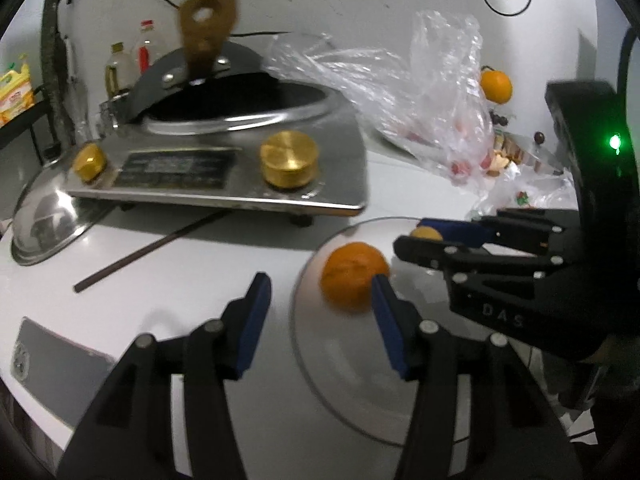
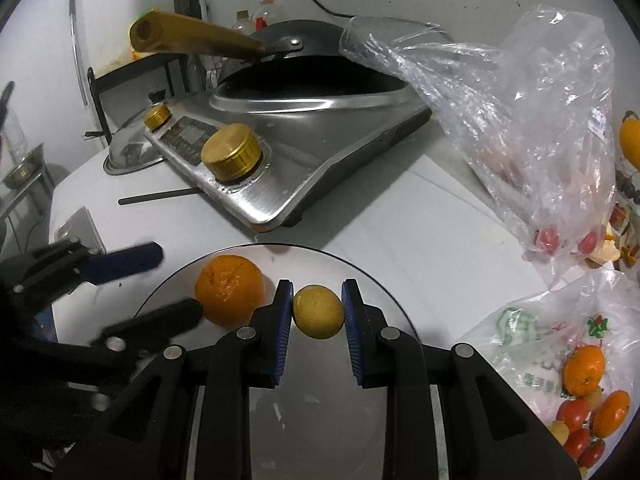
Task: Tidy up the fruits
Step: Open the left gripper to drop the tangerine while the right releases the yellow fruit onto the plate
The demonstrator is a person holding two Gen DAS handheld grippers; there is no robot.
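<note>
Right wrist view: the right gripper [image 2: 318, 310] pinches a small yellow fruit [image 2: 318, 312] between its two blue pads [image 2: 282, 320], one pad touching each side of the fruit. The fruit sits over a round silver plate [image 2: 384, 280], which lies directly beneath the fingers; whether the fruit touches the plate cannot be told. Just to the left of the left finger, an orange [image 2: 229, 289] rests on the same plate, close beside the yellow fruit. Farther left, the left gripper [image 2: 158, 284] enters the view with its fingers spread apart, one finger tip touching the near side of the orange and the other well clear of it. Ahead of the right gripper stands a steel cooktop [image 2: 288, 160] with brass knobs and a dark pan on top. Ahead and to the right lies a clear plastic bag [image 2: 520, 128] holding small red fruits; to the near right, a printed bag [image 2: 532, 320] holds oranges and tomatoes.

Left wrist view: the left gripper [image 1: 318, 286] is spread wide, holding nothing. The orange [image 1: 354, 276] lies on the silver plate [image 1: 312, 340], against the tip of the right finger rather than between the two fingers. Beyond the orange and to the right, the right gripper [image 1: 424, 238] reaches across the plate, the yellow fruit [image 1: 426, 233] partly visible between its fingers. A dark stick [image 1: 152, 248] lies on the white counter [image 1: 168, 300] ahead and to the left.
</note>
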